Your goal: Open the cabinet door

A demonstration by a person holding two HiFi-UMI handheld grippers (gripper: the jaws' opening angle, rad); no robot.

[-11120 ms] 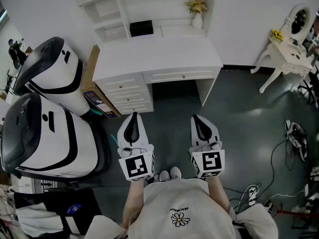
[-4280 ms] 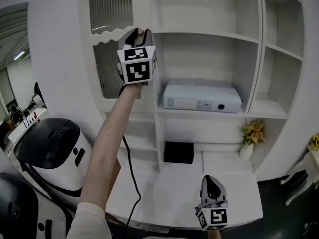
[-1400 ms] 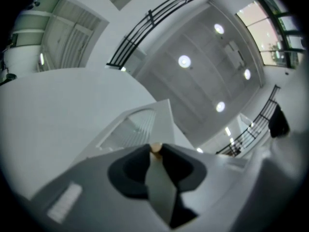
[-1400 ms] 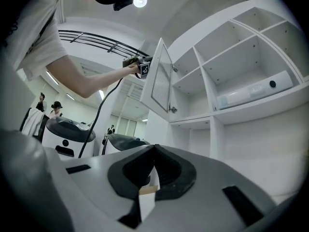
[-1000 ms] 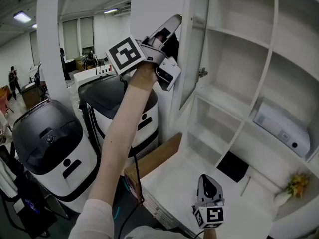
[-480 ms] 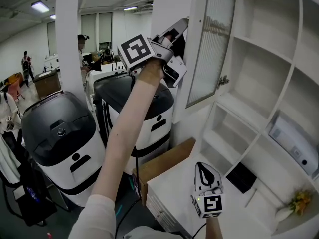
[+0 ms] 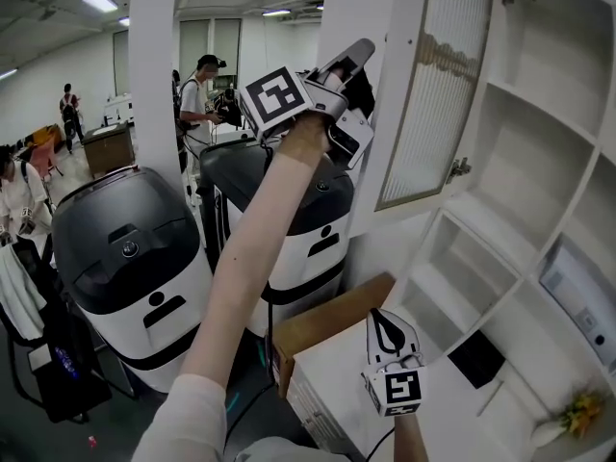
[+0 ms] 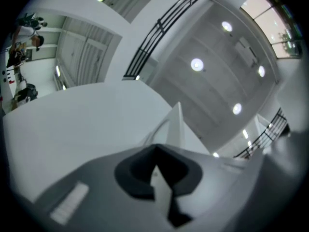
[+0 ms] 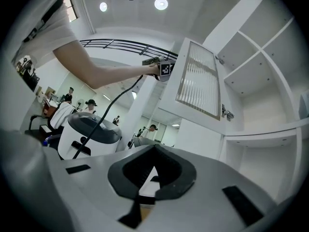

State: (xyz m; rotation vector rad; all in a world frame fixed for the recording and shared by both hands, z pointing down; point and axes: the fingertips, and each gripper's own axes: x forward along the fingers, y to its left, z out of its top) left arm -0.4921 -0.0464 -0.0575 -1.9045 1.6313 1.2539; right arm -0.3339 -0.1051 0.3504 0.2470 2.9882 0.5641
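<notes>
Your left gripper (image 7: pixel 358 56), raised in the upper middle of the head view, is clenched shut with nothing between its jaws. Its tip sits just beside the outer edge of the cabinet door (image 7: pixel 435 94). That door, with its ribbed glass panel, stands open at upper right, left of the white shelves (image 7: pixel 539 152). Your right gripper (image 7: pixel 379 320), low at centre, is also closed and empty.

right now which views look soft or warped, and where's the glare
Head view: sharp, shelves bowed by the wide lens, cabinet door evenly lit. Left gripper view: softest, heavy fisheye with dark corners, ceiling lights blown out. Right gripper view: sharper, same fisheye, ceiling lights glaring at the top too.
</notes>
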